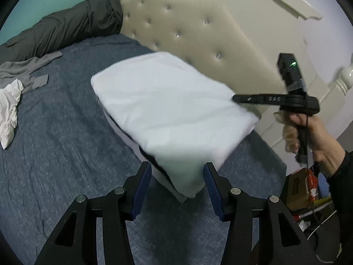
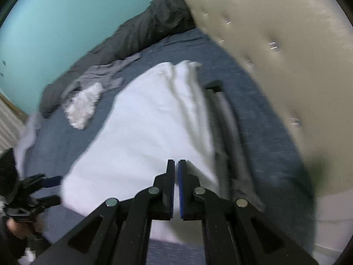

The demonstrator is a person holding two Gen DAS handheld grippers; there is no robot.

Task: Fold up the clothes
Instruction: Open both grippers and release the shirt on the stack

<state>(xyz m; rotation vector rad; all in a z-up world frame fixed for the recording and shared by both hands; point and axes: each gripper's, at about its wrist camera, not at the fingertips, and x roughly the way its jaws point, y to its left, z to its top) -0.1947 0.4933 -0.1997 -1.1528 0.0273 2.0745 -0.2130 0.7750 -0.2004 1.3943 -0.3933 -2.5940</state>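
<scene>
White folded garment [image 1: 167,110] lies on blue bedspread [image 1: 55,154] — left gripper [image 1: 177,185] jaws apart, right gripper [image 2: 176,190] jaws together — grey clothes [image 1: 24,70] nearby.

Left wrist camera sat behind own fingers [image 1: 177,181], looked steeply down across blue bedspread [image 1: 55,145] toward tufted headboard [image 1: 187,33], close over folded white garment [image 1: 167,108]. Right gripper [image 1: 240,99] visible at its right side. Right wrist camera looked down along own fingers [image 2: 176,176], facing teal wall [image 2: 66,22], headboard [image 2: 275,55] on its right, image blurred. Both shared white garment [image 2: 143,132], dark duvet [image 1: 66,26] [image 2: 136,35], grey clothes [image 1: 24,70] [image 2: 103,75].
</scene>
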